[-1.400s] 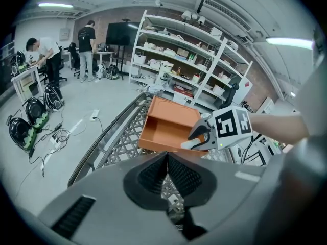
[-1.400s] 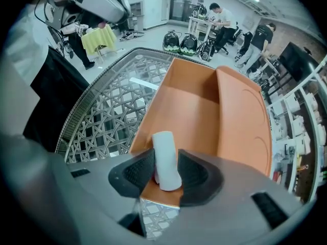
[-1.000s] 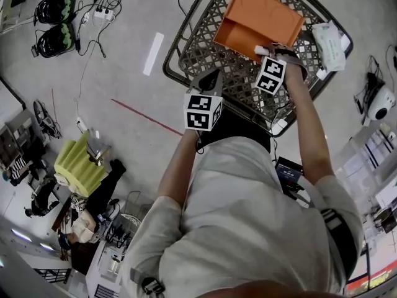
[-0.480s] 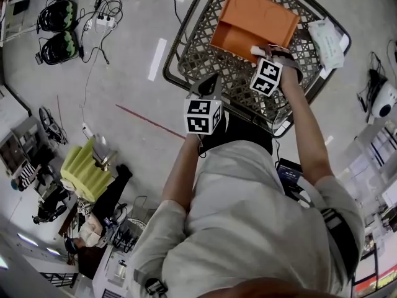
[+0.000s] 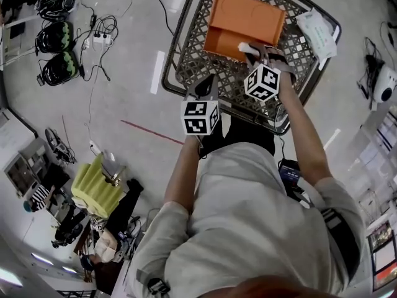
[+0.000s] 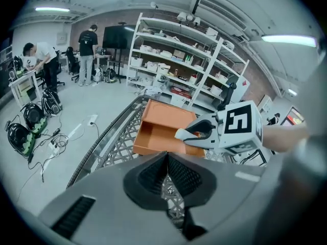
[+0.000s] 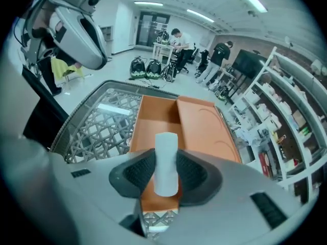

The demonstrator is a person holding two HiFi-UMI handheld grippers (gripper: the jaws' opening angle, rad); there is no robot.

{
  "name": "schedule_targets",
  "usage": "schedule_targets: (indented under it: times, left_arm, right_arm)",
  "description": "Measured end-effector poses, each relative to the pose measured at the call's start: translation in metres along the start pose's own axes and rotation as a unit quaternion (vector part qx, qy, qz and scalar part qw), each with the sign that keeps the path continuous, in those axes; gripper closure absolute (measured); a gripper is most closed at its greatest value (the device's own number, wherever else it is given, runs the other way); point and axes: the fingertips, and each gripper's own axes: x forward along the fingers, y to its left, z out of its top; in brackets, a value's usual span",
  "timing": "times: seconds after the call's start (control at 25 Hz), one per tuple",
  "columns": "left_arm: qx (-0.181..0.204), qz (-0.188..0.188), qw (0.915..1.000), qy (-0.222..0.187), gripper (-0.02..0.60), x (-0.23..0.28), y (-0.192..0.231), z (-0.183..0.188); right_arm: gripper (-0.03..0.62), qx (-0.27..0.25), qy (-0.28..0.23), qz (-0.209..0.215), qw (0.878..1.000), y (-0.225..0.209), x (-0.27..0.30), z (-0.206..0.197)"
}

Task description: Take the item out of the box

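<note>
While I look down through the head view, my right gripper (image 5: 250, 50) holds a white roll (image 5: 242, 46) over the orange box (image 5: 245, 14) in the mesh basket (image 5: 186, 64). In the left gripper view, the left gripper (image 6: 166, 160) is closed and empty. In the right gripper view, the jaws have just closed slightly and pinch the roll

The pads (image 7: 137, 175) of the right gripper (image 7: 166, 176) cover the white cylinder (image 7: 166, 154) at its sides and the gripper's body hides the near end of the orange box (image 7: 202, 129), while in the head view the left gripper (image 5: 209, 85) blocks part of the near rim of the basket (image 5: 186, 58) and the pale packet (image 5: 317, 33), perhaps paper, is too small to read.
</note>
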Motion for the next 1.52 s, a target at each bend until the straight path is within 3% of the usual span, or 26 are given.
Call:
schedule_targets:
  times: [0.32, 0.64, 0.8, 0.96, 1.12, 1.4, 1.52]
  left_arm:
    - [0.011, -0.03, 0.9991, -0.027, 0.571, -0.01, 0.006, 0.022]
    - [0.064, -0.074, 0.9942, -0.045, 0.571, -0.035, 0.01, 0.038]
    - [0.081, -0.099, 0.9902, -0.057, 0.571, -0.05, 0.004, 0.041]
    - [0.097, -0.12, 0.9854, -0.072, 0.571, -0.067, 0.001, 0.042]
    - [0.122, -0.133, 0.9795, -0.089, 0.571, -0.089, 0.003, 0.046]
    - [0.147, -0.172, 0.9673, -0.114, 0.571, -0.127, -0.011, 0.041]
    - [0.153, -0.177, 0.9632, -0.133, 0.571, -0.145, -0.019, 0.043]
  right_arm:
    - [0.467, 0.089, -0.033, -0.073, 0.993, -0.016, -0.04, 0.023]
    - [0.467, 0.214, -0.073, -0.14, 0.964, -0.01, -0.092, 0.049]
    - [0.467, 0.289, -0.107, -0.169, 0.936, -0.001, -0.119, 0.062]
    - [0.467, 0.328, -0.132, -0.218, 0.91, 0.007, -0.148, 0.073]
    - [0.467, 0.401, -0.186, -0.258, 0.859, 0.014, -0.183, 0.088]
    - [0.467, 0.442, -0.235, -0.334, 0.799, 0.045, -0.251, 0.095]
    - [0.468, 0.439, -0.257, -0.347, 0.788, 0.055, -0.274, 0.105]
